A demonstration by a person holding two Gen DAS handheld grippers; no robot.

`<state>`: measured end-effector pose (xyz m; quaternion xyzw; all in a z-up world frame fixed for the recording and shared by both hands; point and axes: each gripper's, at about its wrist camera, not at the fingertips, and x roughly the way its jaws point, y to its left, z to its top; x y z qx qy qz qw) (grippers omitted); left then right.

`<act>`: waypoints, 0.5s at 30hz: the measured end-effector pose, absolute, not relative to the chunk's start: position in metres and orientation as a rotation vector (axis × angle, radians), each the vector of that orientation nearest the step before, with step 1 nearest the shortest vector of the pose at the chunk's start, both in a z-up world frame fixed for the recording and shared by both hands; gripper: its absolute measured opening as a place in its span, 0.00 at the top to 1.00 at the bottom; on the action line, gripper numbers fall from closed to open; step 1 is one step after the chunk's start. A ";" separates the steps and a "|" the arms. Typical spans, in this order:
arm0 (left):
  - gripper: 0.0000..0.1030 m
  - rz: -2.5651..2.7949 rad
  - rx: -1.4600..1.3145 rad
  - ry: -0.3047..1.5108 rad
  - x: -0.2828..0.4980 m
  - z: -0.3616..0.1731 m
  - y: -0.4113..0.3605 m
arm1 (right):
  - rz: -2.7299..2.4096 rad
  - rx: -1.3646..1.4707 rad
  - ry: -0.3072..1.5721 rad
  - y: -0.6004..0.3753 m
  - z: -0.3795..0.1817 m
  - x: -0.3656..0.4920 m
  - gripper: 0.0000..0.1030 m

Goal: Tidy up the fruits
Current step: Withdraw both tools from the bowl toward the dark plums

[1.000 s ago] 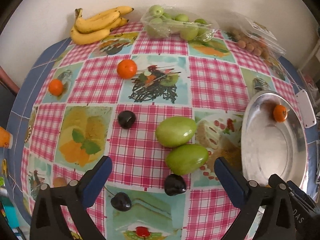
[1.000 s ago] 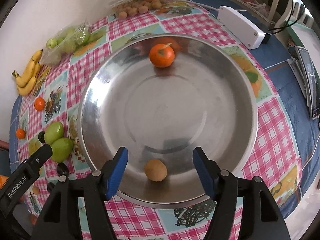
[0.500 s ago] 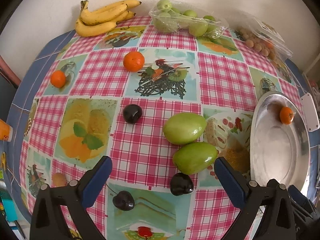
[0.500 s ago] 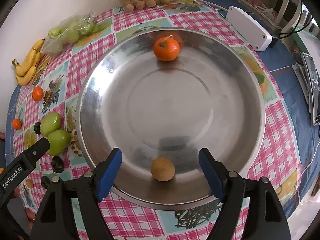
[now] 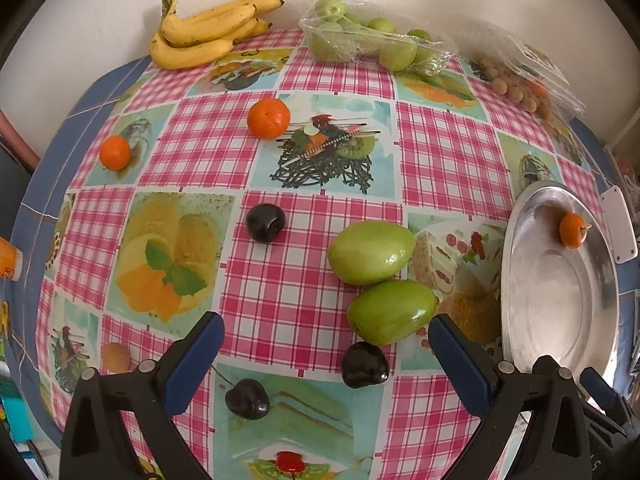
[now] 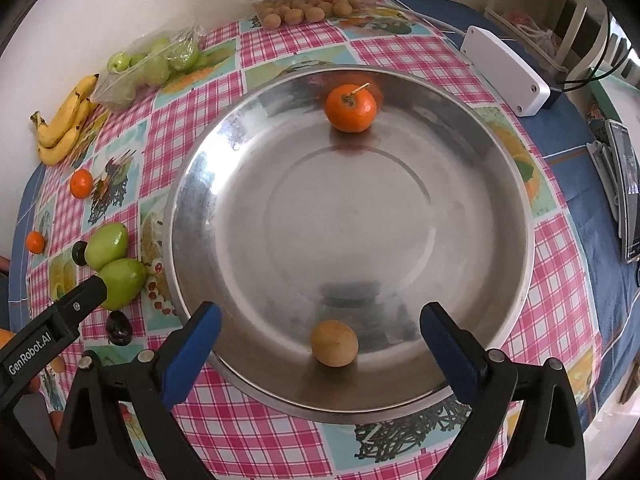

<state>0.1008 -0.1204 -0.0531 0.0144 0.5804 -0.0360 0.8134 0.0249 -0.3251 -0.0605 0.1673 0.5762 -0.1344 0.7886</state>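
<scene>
A small tan fruit point(image 6: 334, 343) lies near the front edge of the big metal bowl point(image 6: 516, 208), and an orange one with a little stem point(image 6: 351, 107) sits at the far side. The right gripper point(image 6: 320, 320) hangs just above the tan fruit with its blue fingers point(image 6: 193, 350) spread wide; the jaws have just been opening, and the fruit lies between them but they do not touch it. The left gripper point(image 5: 325, 340) is wide open too and holds nothing (it hangs over the checked tablecloth point(image 5: 192, 148)). Near it lie two green fruits point(image 5: 371, 252) that touch each other, and three dark cherries point(image 5: 365, 365). Farther off are two small oranges point(image 5: 268, 117), a bunch of bananas point(image 5: 204, 32), a bag of green fruit point(image 5: 372, 42) and a clear box of little brown fruits point(image 6: 316, 4).
</scene>
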 end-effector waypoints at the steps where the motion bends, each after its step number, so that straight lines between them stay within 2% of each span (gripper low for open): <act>1: 0.00 -0.078 0.028 1.240 0.100 -0.053 -0.120 | -0.291 0.361 1.240 -0.325 -0.060 0.025 0.03; 15: 0.00 -0.112 -0.022 1.141 0.092 -0.031 -0.095 | -0.231 0.330 1.201 -0.305 -0.050 0.022 0.03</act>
